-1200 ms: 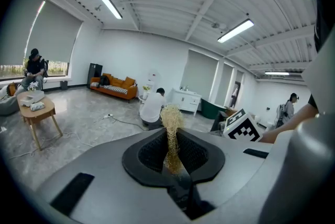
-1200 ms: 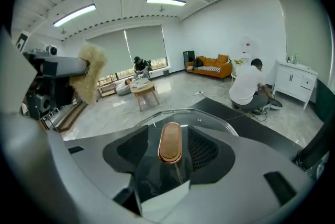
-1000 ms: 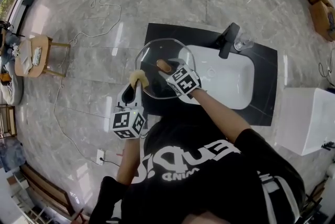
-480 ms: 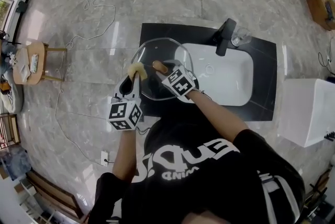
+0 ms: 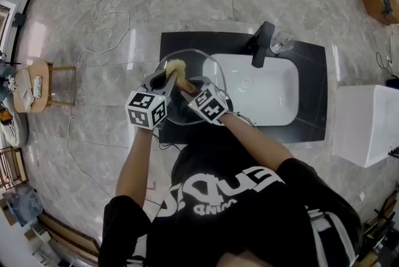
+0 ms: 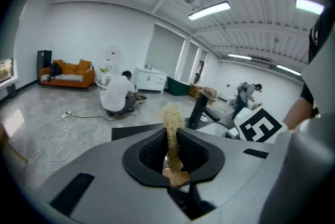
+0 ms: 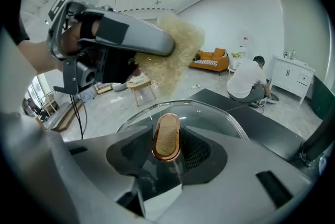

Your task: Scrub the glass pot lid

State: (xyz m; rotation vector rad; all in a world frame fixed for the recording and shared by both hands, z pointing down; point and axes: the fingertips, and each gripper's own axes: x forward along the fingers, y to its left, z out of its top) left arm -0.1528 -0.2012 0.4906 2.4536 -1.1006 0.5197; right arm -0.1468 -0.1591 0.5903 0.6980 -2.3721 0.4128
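Glass pot lid: clear, domed, tilted (oval wooden knob, copper-rimmed).

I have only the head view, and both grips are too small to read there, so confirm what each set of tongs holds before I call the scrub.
Observer: In the left gripper view, the left tongs pinch a straw-coloured fibrous scrubber that stands up from between them.
Operator: Now the right side.
Observer: In the right gripper view, the right tongs are clamped on the glass pot lid by its knob, an oval wooden top with a coppery rim.
Operator: Report the contact.
Observer: From there the scrubber's pad shows above the lid's far rim. Whether it touches the glass, I cannot tell.
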